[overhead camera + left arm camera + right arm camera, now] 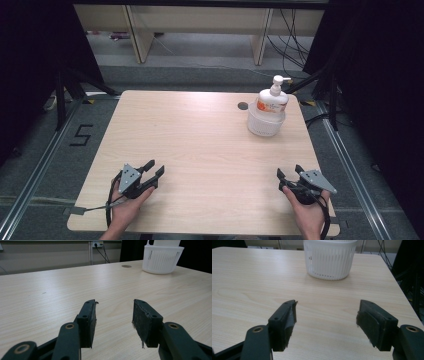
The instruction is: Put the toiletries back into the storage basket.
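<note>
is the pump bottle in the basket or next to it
In it: the pump bottle stands upright inside the white basket, its body and pump head rising above the rim.

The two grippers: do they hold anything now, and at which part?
Nothing is held. The left gripper and the right gripper are both open above the table, far from the basket with the pump bottle.
</note>
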